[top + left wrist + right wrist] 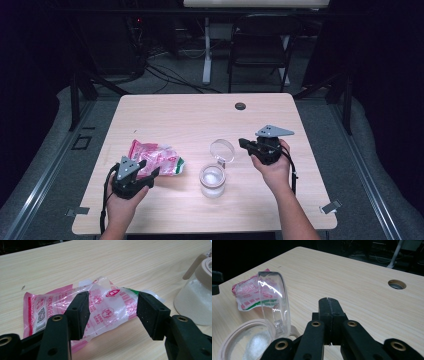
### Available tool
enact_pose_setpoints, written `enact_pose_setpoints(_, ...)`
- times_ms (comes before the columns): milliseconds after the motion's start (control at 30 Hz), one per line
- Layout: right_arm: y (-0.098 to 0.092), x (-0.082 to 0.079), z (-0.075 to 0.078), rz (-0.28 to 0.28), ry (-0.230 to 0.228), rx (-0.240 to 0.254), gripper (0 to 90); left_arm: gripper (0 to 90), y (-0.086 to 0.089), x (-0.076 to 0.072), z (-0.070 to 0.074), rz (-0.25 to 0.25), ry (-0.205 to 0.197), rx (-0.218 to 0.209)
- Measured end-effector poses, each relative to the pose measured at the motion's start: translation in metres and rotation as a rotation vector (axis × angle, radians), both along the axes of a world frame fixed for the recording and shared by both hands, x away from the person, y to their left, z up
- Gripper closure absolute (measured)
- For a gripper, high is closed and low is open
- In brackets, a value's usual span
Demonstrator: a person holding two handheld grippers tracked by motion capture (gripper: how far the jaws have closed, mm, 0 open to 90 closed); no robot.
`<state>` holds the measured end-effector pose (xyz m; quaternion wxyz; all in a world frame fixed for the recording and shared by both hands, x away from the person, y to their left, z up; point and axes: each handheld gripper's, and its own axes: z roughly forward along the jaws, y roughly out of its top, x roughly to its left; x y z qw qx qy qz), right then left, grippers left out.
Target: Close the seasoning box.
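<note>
In the high view the left gripper (150, 172) sits at about seven o'clock on the table (165, 112), in the person's left hand (121, 202), nearest the front edge. Its jaws stand spread, one on either side of the near end of a crinkled pink-and-clear plastic packet (155, 159) that lies flat on the wood. In the left gripper view the packet (105, 307) shows between the two black pads (81, 312), which stand apart over it; whether either pad touches the film I cannot tell.

Just past the front edge toward six o'clock stands a clear jar (212, 181) holding white grains, its hinged lid (222, 150) flipped up and open at the jar's far side. The jar is just right of the packet.

At about four o'clock the right gripper (242, 143), in the person's right hand (272, 167), points left toward the raised lid. Its jaws are pressed together with nothing between them; the right gripper view shows them closed flat against each other (329, 305), with the clear lid (275, 302) just to their left and apart from them.

Farther off, near twelve o'clock, a round cable hole (240, 106) sits by the table's far edge.
</note>
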<state>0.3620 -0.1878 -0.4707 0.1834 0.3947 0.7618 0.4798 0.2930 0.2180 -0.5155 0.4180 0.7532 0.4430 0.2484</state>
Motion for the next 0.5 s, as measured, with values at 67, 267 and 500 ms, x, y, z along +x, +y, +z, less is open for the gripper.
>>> enact_pose_setpoints(67,0.0003,0.0012,-0.0007,0.004,0.0,0.0,90.0,43.9,0.0013,-0.0005,0.0,0.002,0.001,0.001)
enact_pose_setpoints(267,0.0026,0.0027,-0.0015,0.011,0.004,-0.004,90.0,43.9,0.0029,-0.001,-0.0009,0.009,-0.001,-0.002)
enact_pose_setpoints(500,0.005,0.0028,-0.0027,0.012,0.006,-0.006,90.0,43.9,0.0032,-0.001,-0.0012,0.01,-0.001,-0.002)
